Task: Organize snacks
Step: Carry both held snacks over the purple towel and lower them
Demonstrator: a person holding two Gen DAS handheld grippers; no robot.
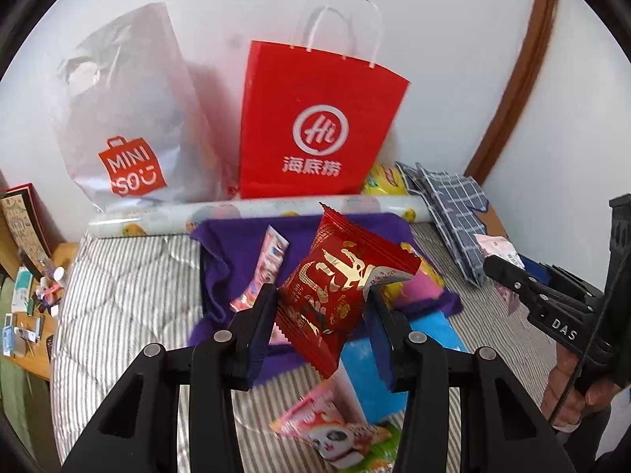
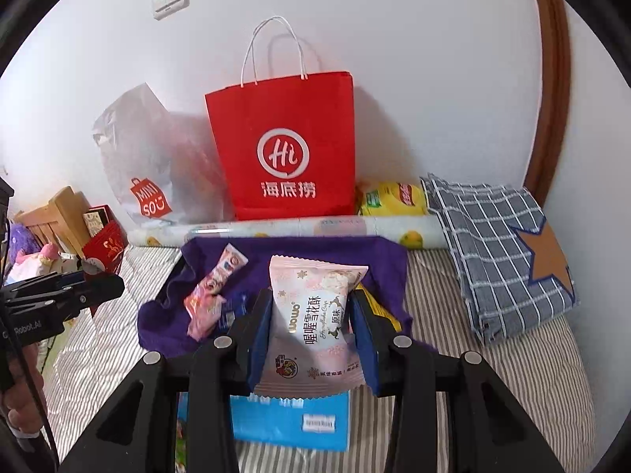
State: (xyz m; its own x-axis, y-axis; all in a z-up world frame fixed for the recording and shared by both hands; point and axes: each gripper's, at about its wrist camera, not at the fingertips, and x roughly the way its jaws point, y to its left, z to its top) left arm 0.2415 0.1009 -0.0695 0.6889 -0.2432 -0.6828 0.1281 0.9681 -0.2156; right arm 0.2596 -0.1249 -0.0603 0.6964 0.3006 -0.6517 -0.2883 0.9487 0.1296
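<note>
Inside, the purple bin [image 2: 205, 303] holds a pink bar [image 2: 213, 287]; left hand-held gripper [image 1: 321, 307] pinches a red packet [image 1: 339, 287], right hand-held gripper [image 2: 309, 327] pinches a pink packet [image 2: 311, 315].

A white circle with "Hi" and the characters 海底捞 below it are showing on the red paper bag [image 2: 284, 149] at the centre of both views, while an orange tag reading "MINISO" is sitting on the white plastic bag [image 1: 118, 118] to its left. The pink-white snack packet [image 2: 311, 323] at the centre of the right wrist view is displaying 喔喔雪花酥 and 原味. "DAS" is standing in white on the black right gripper [image 1: 508, 276] at the right edge of the left wrist view.
</note>
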